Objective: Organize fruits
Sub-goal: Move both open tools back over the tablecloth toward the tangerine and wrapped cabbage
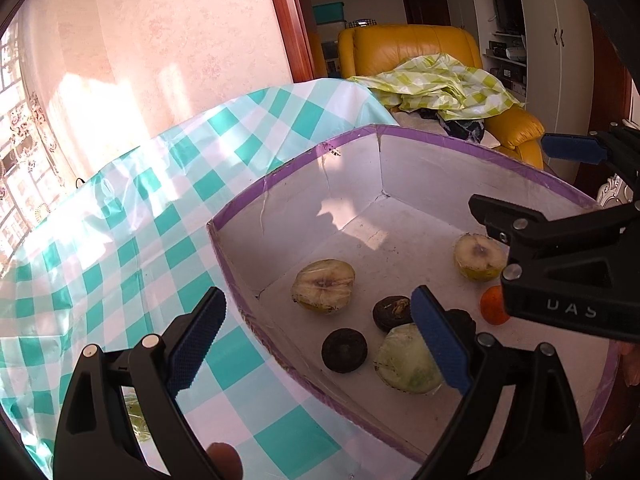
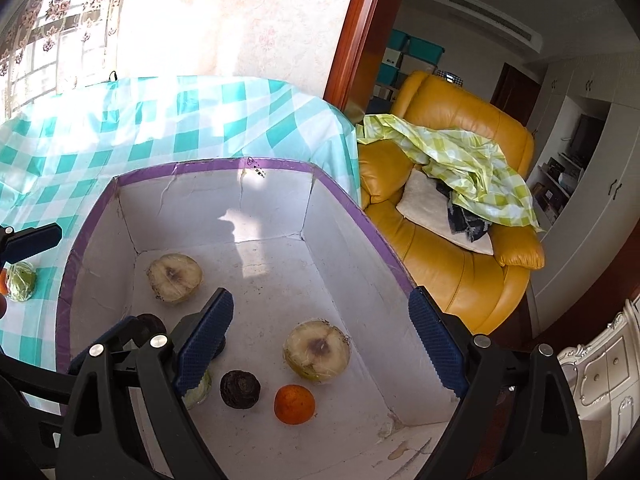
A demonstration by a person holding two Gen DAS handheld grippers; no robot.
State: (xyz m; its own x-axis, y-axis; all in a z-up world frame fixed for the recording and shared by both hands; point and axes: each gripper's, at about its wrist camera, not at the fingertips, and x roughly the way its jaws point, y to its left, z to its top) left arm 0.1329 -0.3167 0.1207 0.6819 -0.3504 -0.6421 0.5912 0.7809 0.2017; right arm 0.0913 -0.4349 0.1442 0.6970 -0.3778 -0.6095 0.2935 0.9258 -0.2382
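Checked tablecloth (image 1: 120,248) beside yellow armchair (image 2: 460,248)

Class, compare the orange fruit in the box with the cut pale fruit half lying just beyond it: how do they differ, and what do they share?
The orange fruit is whole; the cut half shows a flat, pale face with a dark core. The orange fruit is bright orange all over; the cut half is cream with a greenish skin. The orange fruit looks smaller than the cut half. Both lie loose on the floor of the box, untouched by either gripper.
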